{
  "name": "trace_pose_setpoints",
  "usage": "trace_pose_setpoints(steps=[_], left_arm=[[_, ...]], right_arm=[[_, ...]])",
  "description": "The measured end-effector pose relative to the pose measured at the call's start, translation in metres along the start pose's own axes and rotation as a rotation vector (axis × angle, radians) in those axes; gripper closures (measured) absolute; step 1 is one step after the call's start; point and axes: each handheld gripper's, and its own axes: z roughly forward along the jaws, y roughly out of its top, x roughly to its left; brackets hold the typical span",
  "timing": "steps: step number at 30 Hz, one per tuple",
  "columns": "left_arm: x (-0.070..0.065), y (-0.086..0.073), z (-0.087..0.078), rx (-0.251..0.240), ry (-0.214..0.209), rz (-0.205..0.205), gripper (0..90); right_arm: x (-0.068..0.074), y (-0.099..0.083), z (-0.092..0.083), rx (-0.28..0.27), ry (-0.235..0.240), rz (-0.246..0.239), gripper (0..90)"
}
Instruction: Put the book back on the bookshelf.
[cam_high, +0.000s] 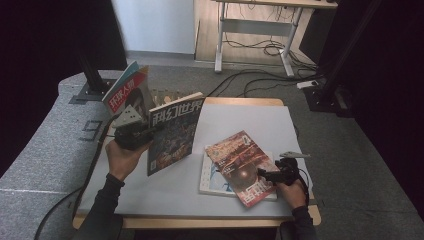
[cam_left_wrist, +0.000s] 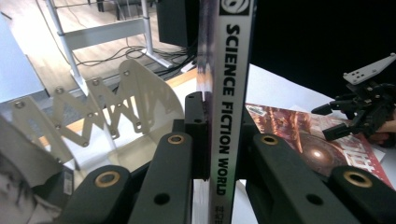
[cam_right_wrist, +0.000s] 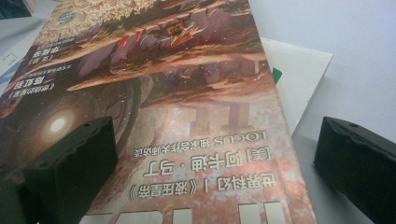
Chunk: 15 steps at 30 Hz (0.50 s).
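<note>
Left gripper (cam_high: 145, 134) clamped on the spine of a dark magazine (cam_high: 175, 131), holding it upright above the table (cam_high: 260, 120), just right of the zigzag rack (cam_left_wrist: 107, 100). In that rack, a red-and-white magazine (cam_high: 125, 90) leaning at the table's far left corner. Right gripper (cam_high: 265, 175) resting with jaws apart over the near edge of a reddish magazine (cam_high: 240, 162). Beneath that, a white book (cam_right_wrist: 292, 79), flat on the table's right half.
</note>
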Motion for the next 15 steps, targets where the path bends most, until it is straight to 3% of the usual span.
trace_pose_setpoints(steps=[15], left_arm=[[0.018,-0.002,-0.021,-0.023,0.064,-0.039,82.8]], right_arm=[[0.000,0.000,0.000,0.000,0.000,0.000,0.0]])
